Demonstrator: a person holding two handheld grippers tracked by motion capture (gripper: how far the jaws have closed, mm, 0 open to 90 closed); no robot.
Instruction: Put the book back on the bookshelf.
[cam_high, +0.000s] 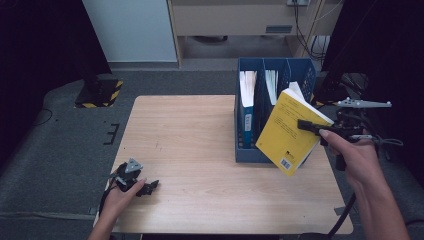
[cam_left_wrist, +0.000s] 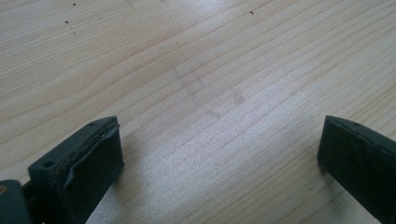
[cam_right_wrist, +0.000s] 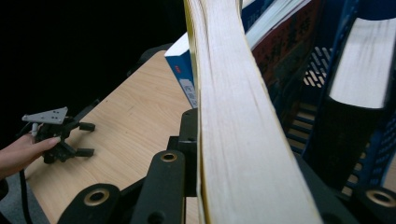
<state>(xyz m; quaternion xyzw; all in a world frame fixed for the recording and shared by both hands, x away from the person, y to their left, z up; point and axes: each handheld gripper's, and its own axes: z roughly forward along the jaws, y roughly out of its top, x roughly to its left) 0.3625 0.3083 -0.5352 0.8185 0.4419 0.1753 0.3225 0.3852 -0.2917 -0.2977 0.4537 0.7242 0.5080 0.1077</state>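
A thick yellow-covered book (cam_high: 290, 135) hangs tilted in the air in front of the blue file rack (cam_high: 248, 152), its lower corner just above the table. My right gripper (cam_high: 302, 124) is shut on the book's upper right edge. In the right gripper view the pale page edge (cam_right_wrist: 233, 140) runs up between the jaws. My left gripper (cam_high: 150, 188) rests open on the wooden table (cam_high: 190, 130) near its front left corner, a hand on it. In the left gripper view the jaws stand wide apart over bare wood, nothing between them (cam_left_wrist: 219, 154).
The rack stands at the table's right back and holds upright books, among them a blue-spined one (cam_high: 246, 107) in the left slot and a white-paged one (cam_right_wrist: 359, 60). Grey carpet surrounds the table. A black stand with yellow-striped base (cam_high: 100, 92) sits at back left.
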